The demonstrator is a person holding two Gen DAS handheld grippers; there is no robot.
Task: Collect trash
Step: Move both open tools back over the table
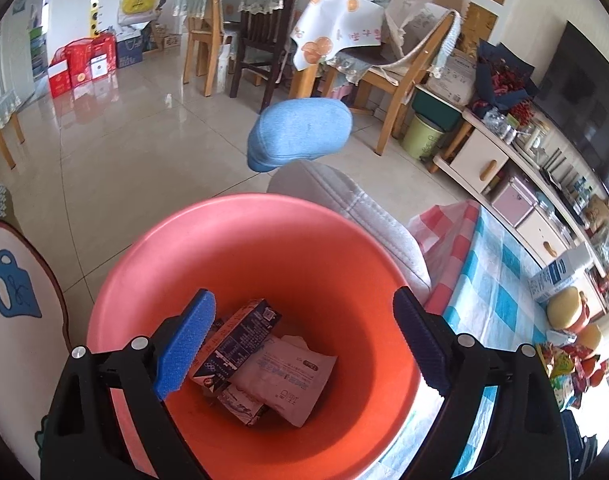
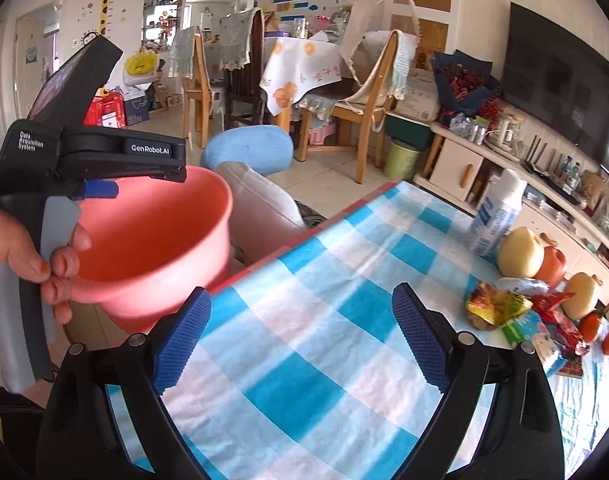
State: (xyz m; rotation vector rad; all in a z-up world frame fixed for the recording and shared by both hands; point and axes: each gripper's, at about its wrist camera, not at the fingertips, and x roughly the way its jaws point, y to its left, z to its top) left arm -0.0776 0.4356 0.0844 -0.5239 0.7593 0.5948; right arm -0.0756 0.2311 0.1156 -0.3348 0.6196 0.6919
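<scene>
My left gripper (image 1: 304,300) hangs open over a salmon-pink bucket (image 1: 244,204), with nothing between its blue pads. At the bucket's bottom lie a dark blue carton (image 1: 236,336), a white wrapper (image 1: 292,376) and another carton (image 1: 240,404). In the right wrist view a hand (image 2: 20,248) holds the left tool's black housing (image 2: 116,152) above the bucket (image 2: 156,240). My right gripper (image 2: 302,294) is open and empty above the blue-checked tablecloth (image 2: 304,360). Crumpled snack wrappers (image 2: 496,308) lie at the table's right side, well beyond the right finger.
A white-and-blue bottle (image 2: 496,220), yellow fruit (image 2: 520,252) and oranges (image 2: 590,326) stand near the wrappers. A leg in grey trousers (image 1: 364,216) with a blue sock (image 1: 300,132) stretches beyond the bucket. Wooden chairs (image 1: 400,76), a green bin (image 1: 422,136) and a TV cabinet (image 1: 480,160) lie further off.
</scene>
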